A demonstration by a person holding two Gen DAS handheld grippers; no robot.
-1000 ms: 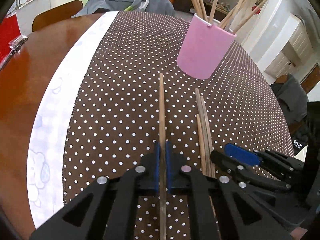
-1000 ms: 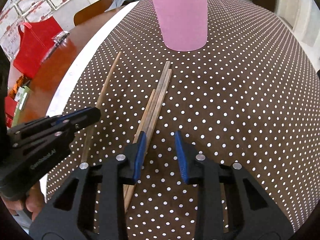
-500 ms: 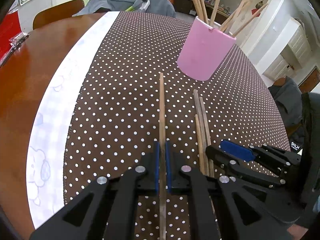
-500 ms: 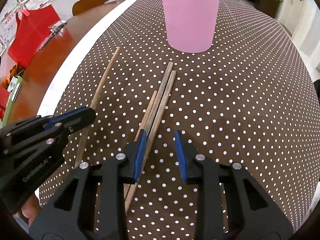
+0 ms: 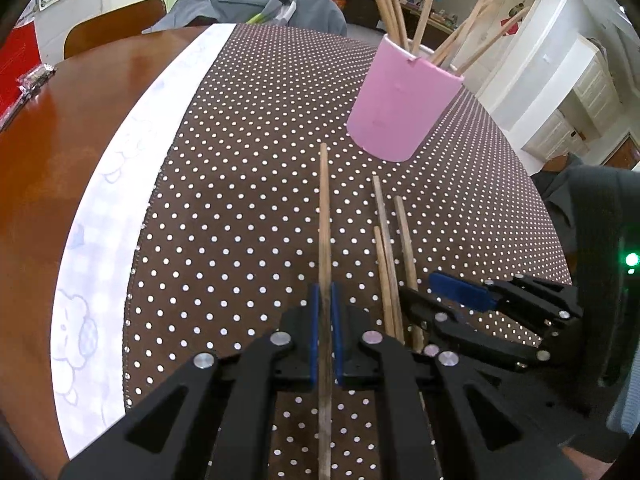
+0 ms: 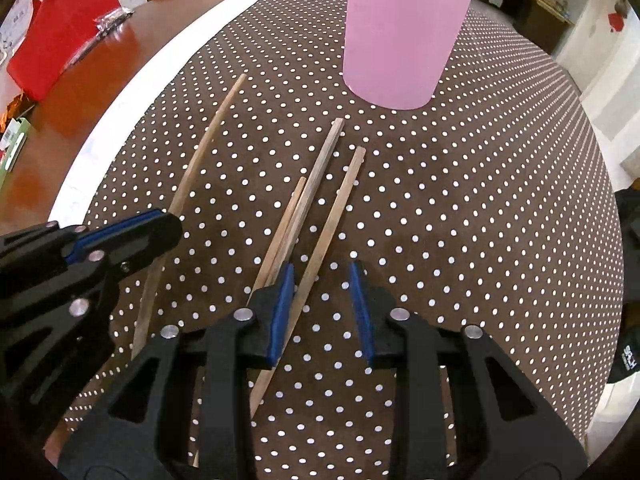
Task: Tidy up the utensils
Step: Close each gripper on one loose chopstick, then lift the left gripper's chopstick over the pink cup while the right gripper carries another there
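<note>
My left gripper (image 5: 325,296) is shut on a long wooden chopstick (image 5: 324,216) that points at the pink cup (image 5: 400,108); it also shows in the right wrist view (image 6: 200,160). The cup (image 6: 400,40) holds several chopsticks (image 5: 424,4). Three loose chopsticks (image 6: 316,200) lie on the dotted cloth, seen in the left wrist view (image 5: 390,248) too. My right gripper (image 6: 320,280) is open just above them, with the rightmost chopstick (image 6: 340,204) running between its jaws. It shows in the left wrist view (image 5: 432,292) at the right.
The brown polka-dot cloth (image 5: 260,140) has a white border (image 5: 120,184) over a wooden table (image 5: 48,140). A red bag (image 6: 56,44) lies at the far left. A chair (image 5: 112,28) stands behind the table.
My right gripper has moved forward over the loose chopsticks, and the rightmost one now lies apart from the other two. My left gripper still holds its chopstick, slightly nearer the cup.
</note>
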